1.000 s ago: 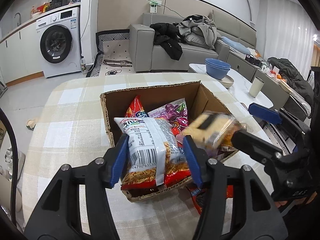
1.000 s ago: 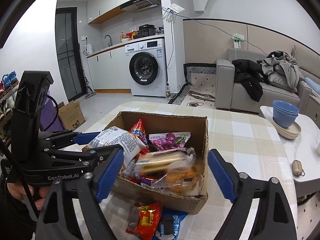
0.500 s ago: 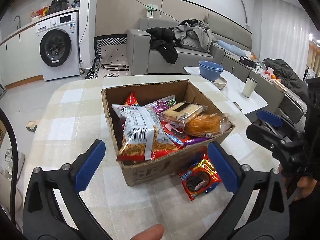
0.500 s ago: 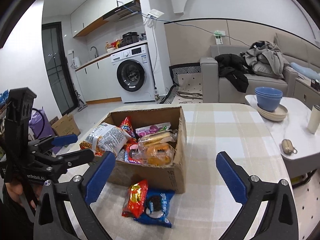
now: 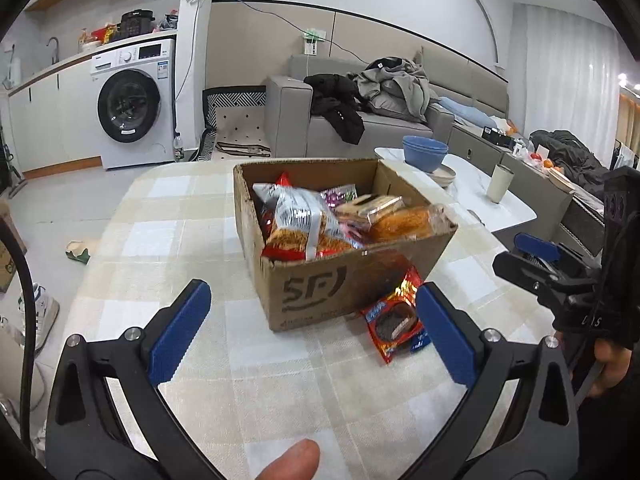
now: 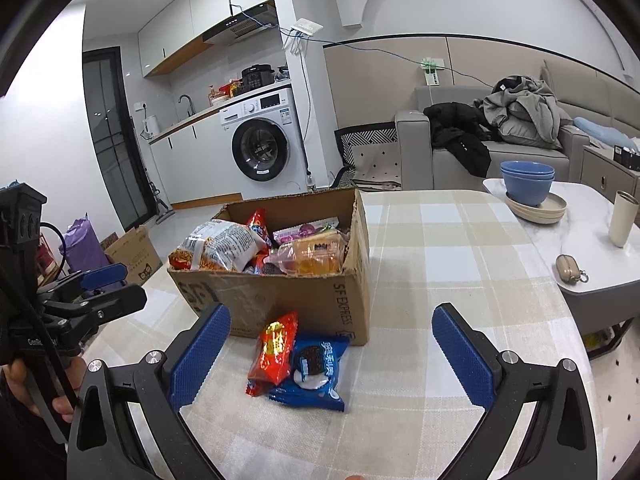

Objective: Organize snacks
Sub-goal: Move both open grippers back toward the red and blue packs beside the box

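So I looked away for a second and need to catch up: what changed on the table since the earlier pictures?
Both hand-held grippers, left and right, let go of their snack bags, their jaws having just been opening, and pulled back from the cardboard box. Those bags now lie inside it. The red packet and blue cookie packet stayed on the table.

Left gripper [image 5: 312, 330]: jaws spread wide, nothing between them, above checked tablecloth [image 5: 168, 248] | Cardboard box [image 5: 344, 280]: on table, heaped with snack packets; white noodle bag [image 5: 300, 220] tops the pile | Red snack packet [image 5: 394, 316]: on cloth, touching box's front corner | Right gripper [image 5: 536, 256]: at right edge, held by a hand [image 5: 610, 364]
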`<state>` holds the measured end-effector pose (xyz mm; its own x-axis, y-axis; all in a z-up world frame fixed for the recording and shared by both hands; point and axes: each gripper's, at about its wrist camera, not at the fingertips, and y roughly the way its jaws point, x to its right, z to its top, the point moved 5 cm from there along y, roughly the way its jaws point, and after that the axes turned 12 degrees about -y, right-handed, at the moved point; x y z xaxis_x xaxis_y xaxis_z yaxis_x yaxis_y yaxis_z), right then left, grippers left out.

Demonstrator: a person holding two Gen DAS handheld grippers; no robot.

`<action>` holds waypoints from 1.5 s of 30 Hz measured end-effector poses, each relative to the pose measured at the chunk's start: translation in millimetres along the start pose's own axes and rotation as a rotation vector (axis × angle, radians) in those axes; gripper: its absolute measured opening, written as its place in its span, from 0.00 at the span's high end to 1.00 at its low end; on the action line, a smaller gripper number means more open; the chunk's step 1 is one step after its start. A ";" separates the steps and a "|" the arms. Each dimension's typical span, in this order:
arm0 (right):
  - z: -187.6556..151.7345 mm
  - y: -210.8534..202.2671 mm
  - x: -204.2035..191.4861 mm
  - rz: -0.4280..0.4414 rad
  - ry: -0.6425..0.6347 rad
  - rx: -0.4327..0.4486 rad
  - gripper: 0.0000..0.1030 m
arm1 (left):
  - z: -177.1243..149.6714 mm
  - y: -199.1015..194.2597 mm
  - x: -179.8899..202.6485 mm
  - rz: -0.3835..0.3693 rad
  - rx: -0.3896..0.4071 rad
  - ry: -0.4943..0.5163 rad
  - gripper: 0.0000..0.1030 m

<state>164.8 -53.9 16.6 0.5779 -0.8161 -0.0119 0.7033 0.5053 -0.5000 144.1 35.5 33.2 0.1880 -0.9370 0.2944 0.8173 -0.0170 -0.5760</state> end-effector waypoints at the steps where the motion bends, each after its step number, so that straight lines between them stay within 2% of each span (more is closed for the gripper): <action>1: -2.1 0.4 -0.5 -0.002 -0.001 -0.003 0.00 | -4.6 -0.4 -0.8 0.004 -0.008 0.003 0.01; 7: -9.7 7.7 -4.8 -0.022 -0.039 -0.055 0.00 | -23.6 4.1 -2.4 0.020 -0.046 0.041 0.01; 12: -11.6 11.2 -3.3 -0.015 -0.022 -0.065 0.00 | -29.7 14.3 -10.0 0.014 -0.071 0.013 0.01; 24: -17.4 21.8 -6.2 -0.031 -0.030 -0.093 0.00 | -41.3 33.5 -16.7 0.076 -0.047 0.006 0.01; 29: -24.6 35.0 -6.8 -0.071 -0.055 -0.160 0.00 | -45.5 41.0 -19.9 0.111 -0.027 0.014 0.01; 36: -37.9 47.7 8.0 -0.099 -0.010 -0.224 0.00 | -52.7 55.8 -25.0 0.137 -0.025 0.038 0.01; 39: -45.7 59.2 12.6 -0.115 -0.004 -0.274 0.00 | -51.3 59.9 -30.6 0.119 -0.038 0.017 0.01; 45: -58.1 83.3 -5.4 -0.050 -0.045 -0.345 0.00 | -50.7 70.1 -43.0 0.108 -0.066 -0.026 0.01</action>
<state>196.3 -23.8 -75.3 0.5691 -0.8205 0.0541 0.5544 0.3342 -0.7622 165.7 56.8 -58.6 0.2877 -0.9253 0.2472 0.7539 0.0596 -0.6543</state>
